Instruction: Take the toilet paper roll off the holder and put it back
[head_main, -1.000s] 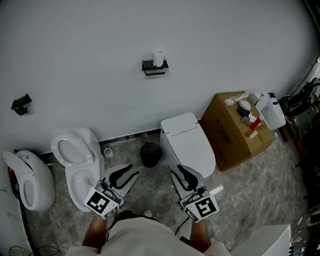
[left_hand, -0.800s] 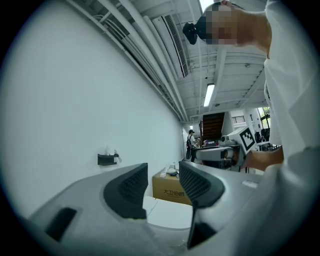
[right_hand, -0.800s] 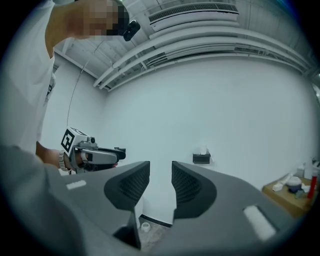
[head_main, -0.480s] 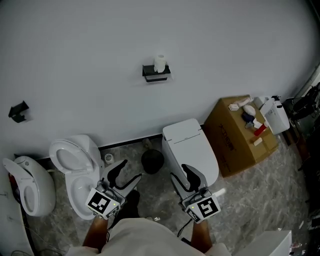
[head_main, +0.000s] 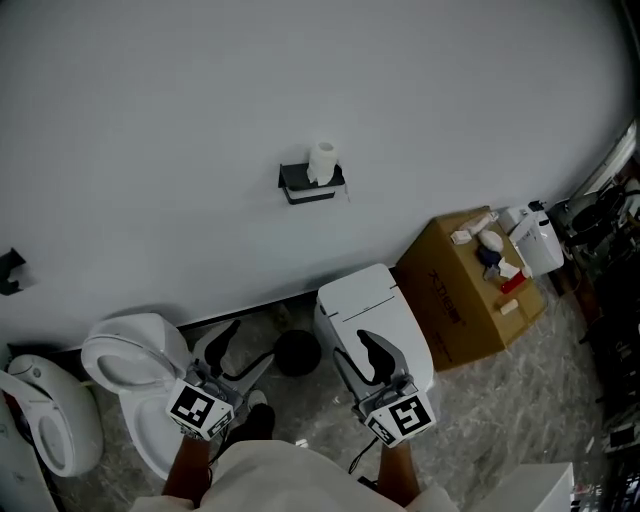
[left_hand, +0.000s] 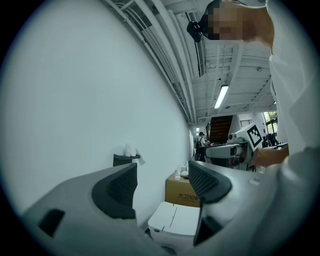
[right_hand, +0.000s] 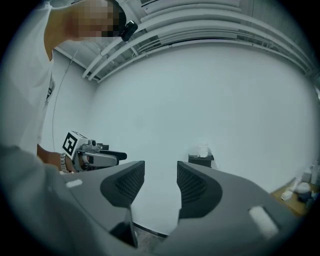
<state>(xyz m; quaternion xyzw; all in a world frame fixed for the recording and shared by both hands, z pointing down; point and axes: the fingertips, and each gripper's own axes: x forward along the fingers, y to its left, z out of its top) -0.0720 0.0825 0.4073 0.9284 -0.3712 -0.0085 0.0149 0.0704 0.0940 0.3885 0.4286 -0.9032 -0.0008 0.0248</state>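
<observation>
My left gripper (head_main: 250, 343) and right gripper (head_main: 350, 346) are opening, both empty. The white toilet paper roll (head_main: 322, 162) stands on its black wall holder (head_main: 308, 188). Only my head view shows the round white toilet bowl (head_main: 125, 362).

- A toilet paper roll (head_main: 322, 162) stands upright on a black holder (head_main: 303, 186), high on the white wall (head_main: 180, 130).
- Below it, a closed toilet (head_main: 372, 312) sits beside a cardboard box (head_main: 452, 295) with small items on top.
- A round black bin (head_main: 297, 352) stands between the closed toilet and an open toilet (head_main: 132, 368).
- The left gripper (head_main: 241, 351) and right gripper (head_main: 361, 358) hang low, well apart from the roll, their jaws opening with nothing between them.
</observation>
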